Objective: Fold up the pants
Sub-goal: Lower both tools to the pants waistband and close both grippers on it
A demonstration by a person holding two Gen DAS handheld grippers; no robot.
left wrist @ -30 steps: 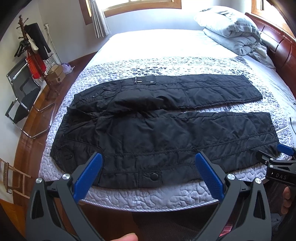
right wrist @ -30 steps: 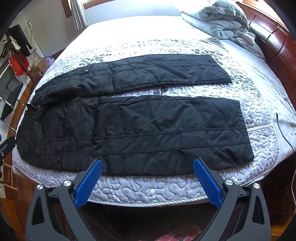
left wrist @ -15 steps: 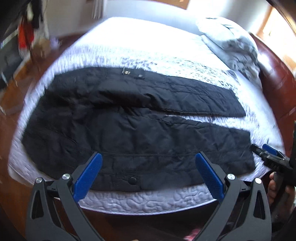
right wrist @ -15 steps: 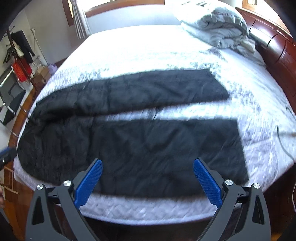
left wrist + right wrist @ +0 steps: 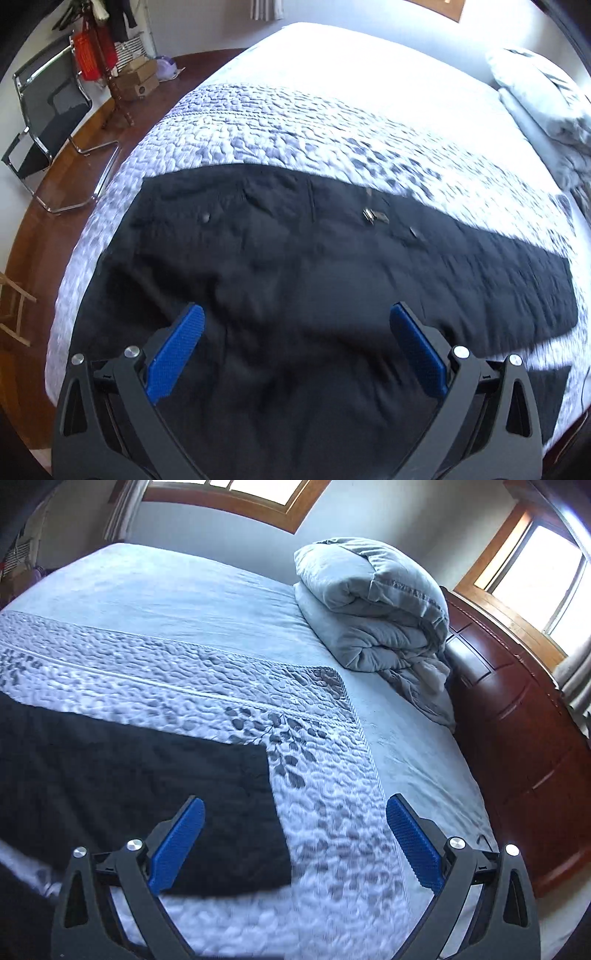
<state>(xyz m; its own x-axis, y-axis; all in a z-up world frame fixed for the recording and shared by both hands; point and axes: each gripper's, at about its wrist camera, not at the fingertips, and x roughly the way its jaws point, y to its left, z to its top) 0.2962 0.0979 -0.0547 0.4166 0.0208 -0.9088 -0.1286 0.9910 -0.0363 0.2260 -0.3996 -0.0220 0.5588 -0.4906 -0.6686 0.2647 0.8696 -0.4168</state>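
Blue pads on both claws, and both are spread wide with nothing between them. The left claw (image 5: 295, 343) hangs over the waist end of the pants (image 5: 295, 295); the right claw (image 5: 295, 834) sits over the hem corner (image 5: 258, 760) of one leg, one pad above black fabric, the other above the quilted cover (image 5: 332, 812).

The step looks like the approach before the first grab. To do it well I'd bring each claw down on an outer edge, left on the waistband side, right on the hem at roughly 9 o'clock from its centre, pinch both layers, then lift together so the leg carries over evenly. The fabric looks puffy and slick, so bite deep.

Count: one pair of pants flat on the bed (image 5: 184, 602), two claws, one rolled duvet (image 5: 369, 602) at 1 o'clock, one chair (image 5: 48, 118) at 10 o'clock in the left view.
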